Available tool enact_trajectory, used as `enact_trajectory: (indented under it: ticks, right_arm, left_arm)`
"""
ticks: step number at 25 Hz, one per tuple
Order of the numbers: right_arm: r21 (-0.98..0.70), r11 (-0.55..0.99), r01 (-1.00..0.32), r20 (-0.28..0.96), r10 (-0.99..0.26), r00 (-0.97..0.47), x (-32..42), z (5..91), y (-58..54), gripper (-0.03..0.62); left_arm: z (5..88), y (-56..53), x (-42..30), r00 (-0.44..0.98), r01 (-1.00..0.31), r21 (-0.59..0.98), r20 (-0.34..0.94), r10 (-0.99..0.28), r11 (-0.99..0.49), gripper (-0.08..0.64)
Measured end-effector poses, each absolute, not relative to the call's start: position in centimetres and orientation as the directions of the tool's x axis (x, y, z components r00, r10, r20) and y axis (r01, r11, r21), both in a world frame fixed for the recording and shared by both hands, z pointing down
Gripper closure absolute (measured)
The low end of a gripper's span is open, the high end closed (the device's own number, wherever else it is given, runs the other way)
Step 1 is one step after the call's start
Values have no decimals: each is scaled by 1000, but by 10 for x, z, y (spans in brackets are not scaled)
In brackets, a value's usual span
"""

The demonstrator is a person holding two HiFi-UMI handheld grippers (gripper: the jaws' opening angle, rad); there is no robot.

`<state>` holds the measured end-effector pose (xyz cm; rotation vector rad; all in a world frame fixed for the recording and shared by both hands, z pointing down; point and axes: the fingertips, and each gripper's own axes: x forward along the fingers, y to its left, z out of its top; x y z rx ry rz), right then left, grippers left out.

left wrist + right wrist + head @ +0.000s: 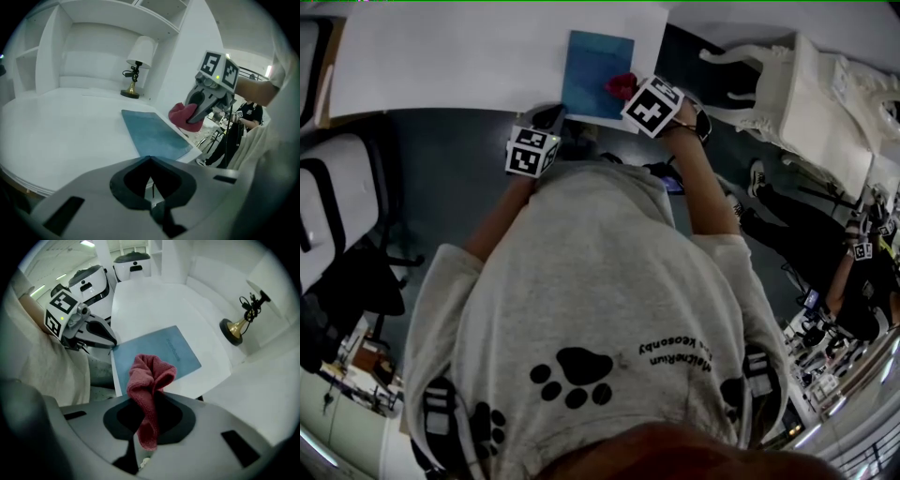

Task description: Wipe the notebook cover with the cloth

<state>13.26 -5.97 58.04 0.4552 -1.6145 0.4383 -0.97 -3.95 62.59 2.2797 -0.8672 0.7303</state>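
A blue notebook [597,73] lies flat at the near edge of the white table [441,56]. My right gripper [628,92] is shut on a red cloth [149,380], which bunches up out of the jaws just above the notebook's [161,355] near right part. In the left gripper view the cloth [183,116] hangs over the notebook's [154,133] right edge. My left gripper [551,120] is shut and holds nothing. In the right gripper view its tips [112,344] point at the notebook's near left corner.
A brass lamp with a white shade [137,68] stands at the back of the table below white shelves [117,18]. A white chair [806,94] is at the right, a dark office chair [342,225] at the left. Another person [853,281] stands at the far right.
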Motion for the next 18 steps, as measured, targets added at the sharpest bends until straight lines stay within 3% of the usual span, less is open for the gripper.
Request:
enact_trajectory:
  ticks: [8, 18]
  right_arm:
    - [-68, 906, -417, 973, -31, -227, 42, 572, -54, 532]
    - [-111, 957, -270, 983, 65, -172, -4, 605, -45, 532]
  left_arm:
    - [630, -35, -19, 633, -724, 328, 666, -395, -607, 548]
    - [627, -34, -18, 634, -728, 344, 667, -391, -593, 548]
